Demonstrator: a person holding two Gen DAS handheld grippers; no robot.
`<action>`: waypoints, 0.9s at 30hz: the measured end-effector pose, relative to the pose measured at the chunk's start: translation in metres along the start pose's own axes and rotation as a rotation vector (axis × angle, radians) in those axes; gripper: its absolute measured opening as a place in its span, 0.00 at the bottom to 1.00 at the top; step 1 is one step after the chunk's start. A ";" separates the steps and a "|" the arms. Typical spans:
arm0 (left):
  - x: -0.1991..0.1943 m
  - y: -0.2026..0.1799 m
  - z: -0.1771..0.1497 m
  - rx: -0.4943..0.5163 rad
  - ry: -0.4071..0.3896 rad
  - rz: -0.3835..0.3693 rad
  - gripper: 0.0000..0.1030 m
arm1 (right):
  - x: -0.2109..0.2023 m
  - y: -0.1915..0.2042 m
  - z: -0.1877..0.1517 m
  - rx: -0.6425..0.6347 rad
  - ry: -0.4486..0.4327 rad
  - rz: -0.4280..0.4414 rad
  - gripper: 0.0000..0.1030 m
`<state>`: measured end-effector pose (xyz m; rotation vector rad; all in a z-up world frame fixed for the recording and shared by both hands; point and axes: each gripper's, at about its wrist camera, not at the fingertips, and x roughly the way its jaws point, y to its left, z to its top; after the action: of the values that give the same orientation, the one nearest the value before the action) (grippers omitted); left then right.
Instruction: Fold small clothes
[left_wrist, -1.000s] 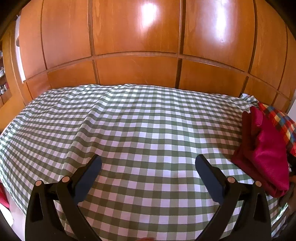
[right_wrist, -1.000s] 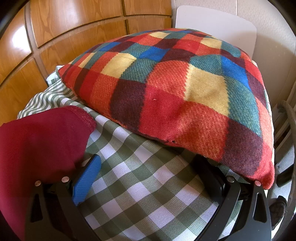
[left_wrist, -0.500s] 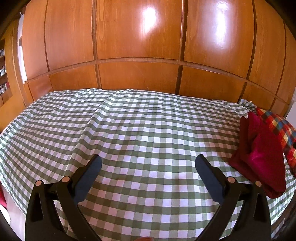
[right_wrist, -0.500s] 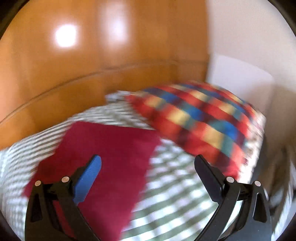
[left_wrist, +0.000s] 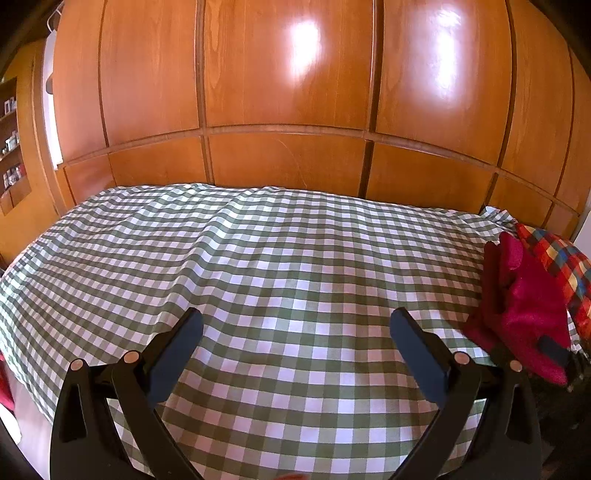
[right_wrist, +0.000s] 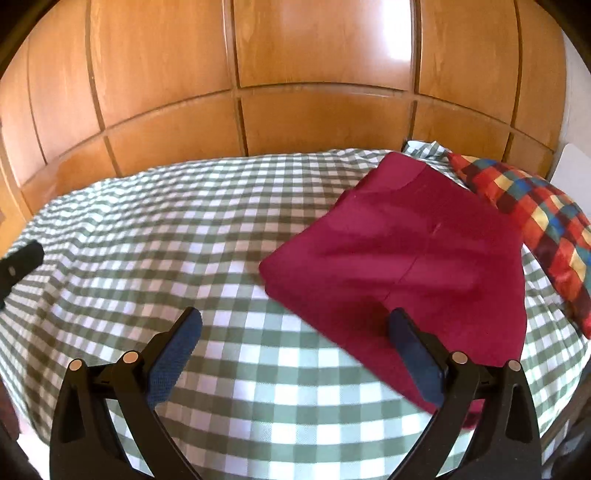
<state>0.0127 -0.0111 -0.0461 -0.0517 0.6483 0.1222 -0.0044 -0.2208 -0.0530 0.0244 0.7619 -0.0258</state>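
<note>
The red garment (right_wrist: 406, 258) already lies folded into a flat, soft rectangle at the right of the frame, beside the bright patchwork pillow (right_wrist: 535, 214) on the green checked bedspread (right_wrist: 184, 240). That fold looks finished. The left gripper (left_wrist: 295, 332) and the right gripper (right_wrist: 295, 332) both stand wide, holding nothing.

My left gripper (left_wrist: 295, 325): two matte black angled arms, each carrying a dark blue pad and two round, pale metallic rivets near the pivot. My right gripper (right_wrist: 293, 325): same black frame and paired rivets, with blue pads (right_wrist: 173, 356) showing a finely textured grip face.
</note>
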 end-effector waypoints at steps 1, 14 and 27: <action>0.000 0.000 0.000 0.000 0.000 0.000 0.98 | -0.001 -0.001 -0.001 0.003 0.006 -0.002 0.97; 0.005 -0.004 -0.002 0.016 0.021 -0.010 0.98 | 0.019 0.006 -0.011 -0.042 0.031 -0.023 0.97; 0.009 -0.008 -0.001 0.029 0.028 -0.001 0.98 | 0.018 0.032 -0.015 -0.124 -0.004 0.066 0.97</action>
<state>0.0203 -0.0180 -0.0528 -0.0256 0.6776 0.1112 -0.0004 -0.1891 -0.0757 -0.0681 0.7566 0.0845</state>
